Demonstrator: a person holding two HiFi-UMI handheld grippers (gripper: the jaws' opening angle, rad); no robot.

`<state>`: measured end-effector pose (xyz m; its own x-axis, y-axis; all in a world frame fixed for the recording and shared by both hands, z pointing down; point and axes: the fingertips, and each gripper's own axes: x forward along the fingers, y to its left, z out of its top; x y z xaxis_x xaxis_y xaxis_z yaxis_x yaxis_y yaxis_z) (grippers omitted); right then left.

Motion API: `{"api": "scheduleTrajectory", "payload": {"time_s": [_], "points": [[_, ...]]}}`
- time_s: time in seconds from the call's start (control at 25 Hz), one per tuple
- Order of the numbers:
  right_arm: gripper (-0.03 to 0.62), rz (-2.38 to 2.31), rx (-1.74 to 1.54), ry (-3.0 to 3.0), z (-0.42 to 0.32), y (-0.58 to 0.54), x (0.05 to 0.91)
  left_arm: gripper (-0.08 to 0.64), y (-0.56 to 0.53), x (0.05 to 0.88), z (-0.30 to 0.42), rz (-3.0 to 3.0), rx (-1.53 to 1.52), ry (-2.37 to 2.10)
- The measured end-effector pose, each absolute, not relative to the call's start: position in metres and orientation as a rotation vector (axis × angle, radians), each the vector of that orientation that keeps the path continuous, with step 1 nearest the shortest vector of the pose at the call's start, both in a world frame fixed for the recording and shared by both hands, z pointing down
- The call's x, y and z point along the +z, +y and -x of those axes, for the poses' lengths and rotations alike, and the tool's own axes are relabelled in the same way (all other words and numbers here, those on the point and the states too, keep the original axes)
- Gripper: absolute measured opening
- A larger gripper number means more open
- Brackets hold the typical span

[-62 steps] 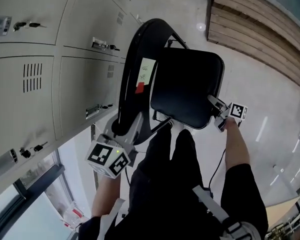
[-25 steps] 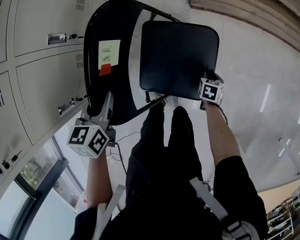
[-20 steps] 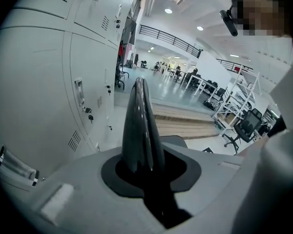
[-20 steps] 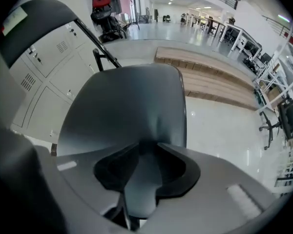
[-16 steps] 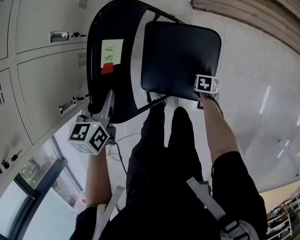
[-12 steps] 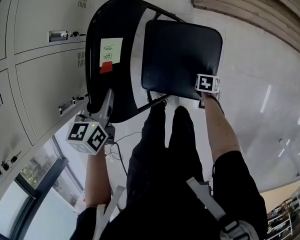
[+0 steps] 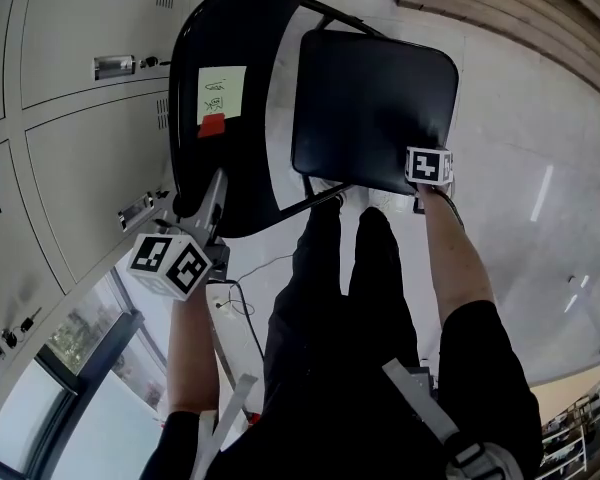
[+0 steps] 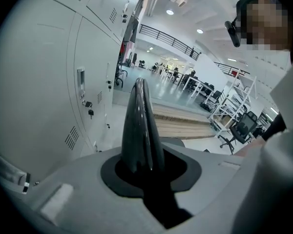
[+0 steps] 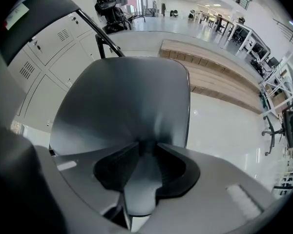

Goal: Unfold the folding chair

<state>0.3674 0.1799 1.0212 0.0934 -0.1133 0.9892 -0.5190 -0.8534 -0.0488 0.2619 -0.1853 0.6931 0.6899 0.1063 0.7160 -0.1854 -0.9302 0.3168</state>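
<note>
The black folding chair stands in front of me in the head view, its curved backrest (image 7: 205,38) toward the lockers and its padded seat (image 7: 375,108) folded out beside it. A pale note with a red tag (image 7: 218,96) is stuck on the backrest. My left gripper (image 7: 210,200) is shut on the backrest's lower rim, which runs edge-on between the jaws as a black blade (image 8: 140,130). My right gripper (image 7: 427,186) points down and is shut on the seat's near right corner; the seat (image 9: 127,96) fills its view ahead of the jaws.
Grey lockers (image 7: 70,118) line the left side, close behind the backrest. A wooden platform (image 7: 540,8) runs along the top right, with glossy floor (image 7: 550,198) in front of it. The person's dark trouser legs (image 7: 350,308) stand just below the seat, and a cable (image 7: 242,303) hangs beside them.
The seat has swung down away from the backrest with my right gripper on its corner, and that gripper has turned to point down. My left gripper has kept its hold on the backrest.
</note>
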Motion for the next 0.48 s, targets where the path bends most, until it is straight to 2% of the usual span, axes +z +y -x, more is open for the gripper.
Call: {"api": "scheduleTrajectory", "payload": {"time_s": [0.48], "points": [[0.117,-2.021,1.761,-0.644,-0.3719,0.1867,1.0301,0.132,-0.1887,0.7023,-0.2622,-2.602,1.160,-0.160]]}}
